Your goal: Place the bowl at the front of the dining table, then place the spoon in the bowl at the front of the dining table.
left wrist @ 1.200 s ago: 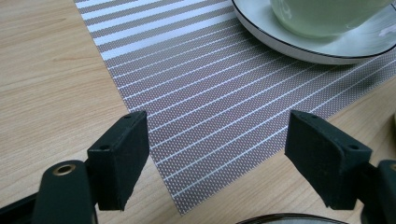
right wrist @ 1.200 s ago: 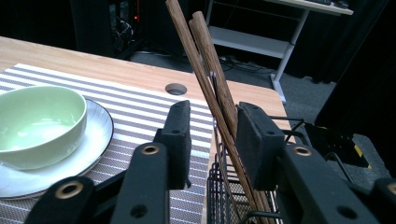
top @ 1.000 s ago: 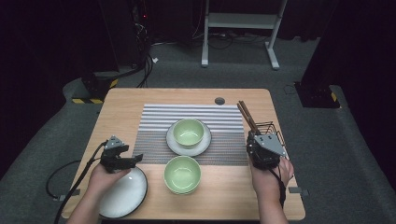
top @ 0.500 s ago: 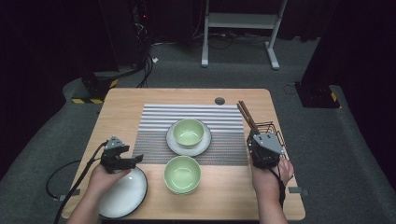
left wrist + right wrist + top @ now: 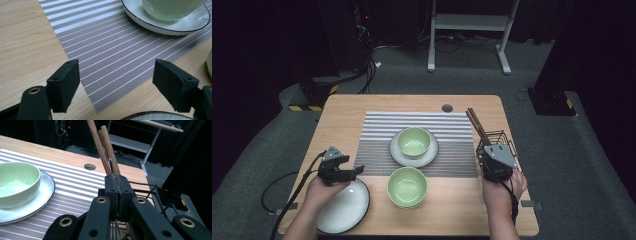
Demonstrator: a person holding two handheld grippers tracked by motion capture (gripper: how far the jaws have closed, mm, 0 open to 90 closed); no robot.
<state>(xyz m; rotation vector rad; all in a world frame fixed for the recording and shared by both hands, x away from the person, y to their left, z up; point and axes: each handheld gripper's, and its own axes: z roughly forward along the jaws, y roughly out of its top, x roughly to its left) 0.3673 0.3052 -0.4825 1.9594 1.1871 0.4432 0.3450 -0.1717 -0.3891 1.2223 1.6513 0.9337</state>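
Brown wooden chopsticks [image 5: 476,124] [image 5: 106,147] stand in a black wire holder [image 5: 500,136] [image 5: 150,192] at the table's right edge. My right gripper [image 5: 490,150] [image 5: 116,178] sits at the holder. Its jaws have just been closing and now press together on the chopsticks' lower part, which rise from between the tips. My left gripper [image 5: 354,172] [image 5: 116,82] stands open and holds nothing. It hovers low over the near left corner of the striped placemat [image 5: 377,135] [image 5: 112,50], just beyond a white dark-rimmed plate [image 5: 342,207] [image 5: 155,115].
A green bowl [image 5: 413,141] [image 5: 17,180] sits on a white plate [image 5: 412,159] [image 5: 162,23] in the middle of the placemat. A second green bowl [image 5: 407,186] stands nearer the front edge. A round cable hole [image 5: 447,107] is at the back of the table.
In the high view both hands stay where they were. No object on the table has shifted.
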